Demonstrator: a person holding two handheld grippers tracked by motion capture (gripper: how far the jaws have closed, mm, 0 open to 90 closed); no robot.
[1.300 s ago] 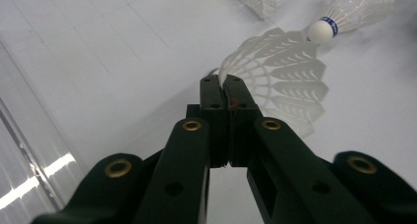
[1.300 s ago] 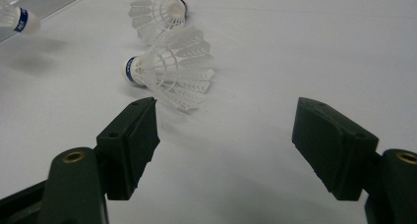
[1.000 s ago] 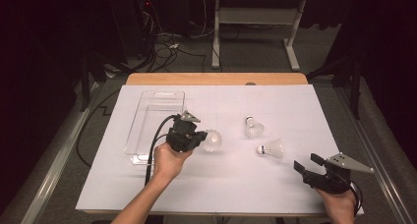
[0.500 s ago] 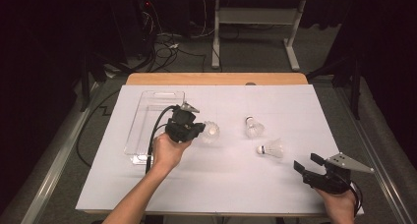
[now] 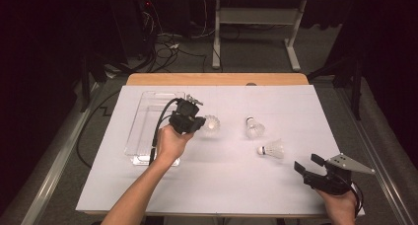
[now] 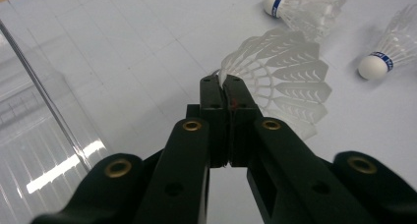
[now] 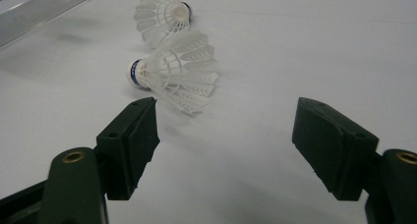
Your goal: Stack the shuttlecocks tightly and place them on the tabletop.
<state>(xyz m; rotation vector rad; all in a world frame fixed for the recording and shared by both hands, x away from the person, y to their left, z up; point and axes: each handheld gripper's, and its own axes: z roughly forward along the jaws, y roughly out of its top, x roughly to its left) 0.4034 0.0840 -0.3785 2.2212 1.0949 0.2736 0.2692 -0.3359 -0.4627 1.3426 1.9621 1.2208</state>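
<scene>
Since the earlier frame, left gripper (image 5: 197, 122) has carried its shuttlecock (image 5: 212, 125) toward the tray (image 5: 143, 116). High view: two more shuttlecocks lie on the desk (image 5: 222, 180).

Left gripper view: jaws pinch the skirt edge (image 6: 280, 71). Transport step; next calls for clearing the tray wall.

Right gripper view: jaws spread, idle.

No readable text, labels or numbers anywhere. Shuttlecocks (image 6: 306, 8) (image 7: 179, 71) carried blue band at cork with white marks, too small to read. Nothing legible on clear tray (image 5: 148, 117).
</scene>
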